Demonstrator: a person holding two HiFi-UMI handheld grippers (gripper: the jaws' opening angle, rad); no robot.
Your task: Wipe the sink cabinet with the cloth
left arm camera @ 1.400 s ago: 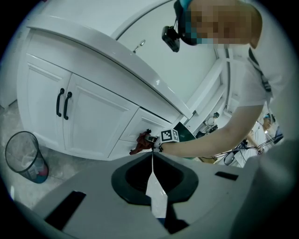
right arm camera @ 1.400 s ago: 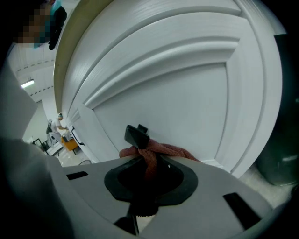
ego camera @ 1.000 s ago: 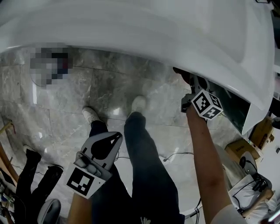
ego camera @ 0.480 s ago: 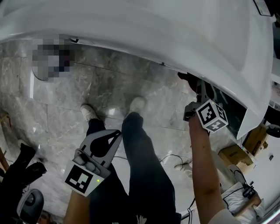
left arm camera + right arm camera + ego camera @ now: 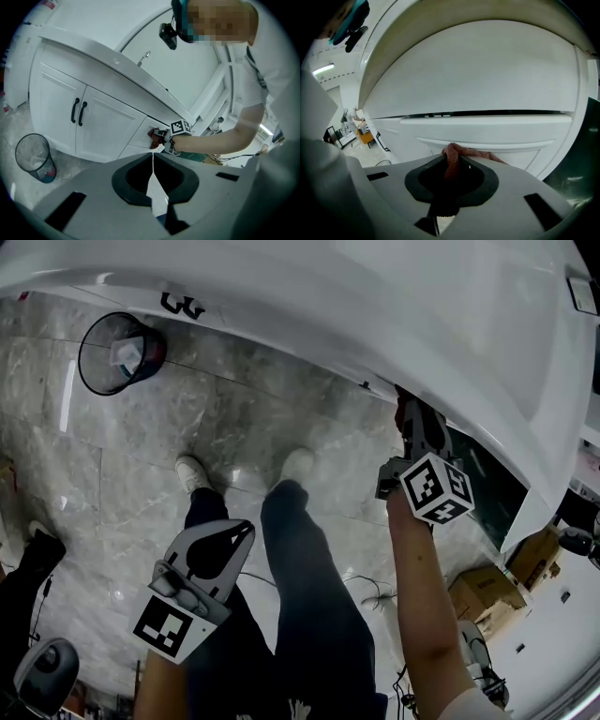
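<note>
My right tongs [image 5: 450,158] pinch the cloth [image 5: 480,154] against the cabinet [image 5: 487,129] front; my left tongs [image 5: 153,157] hang closed on nothing. Dragging hard could pull that thin fold free.

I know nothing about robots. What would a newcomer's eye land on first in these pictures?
Probably the reddish-brown cloth, pinched by the right gripper and held against a drawer front of the white sink cabinet. Next comes the left gripper, shut and empty, which hangs low over the grey marble floor. A black mesh wastebasket stands on that floor near the cabinet.
</note>
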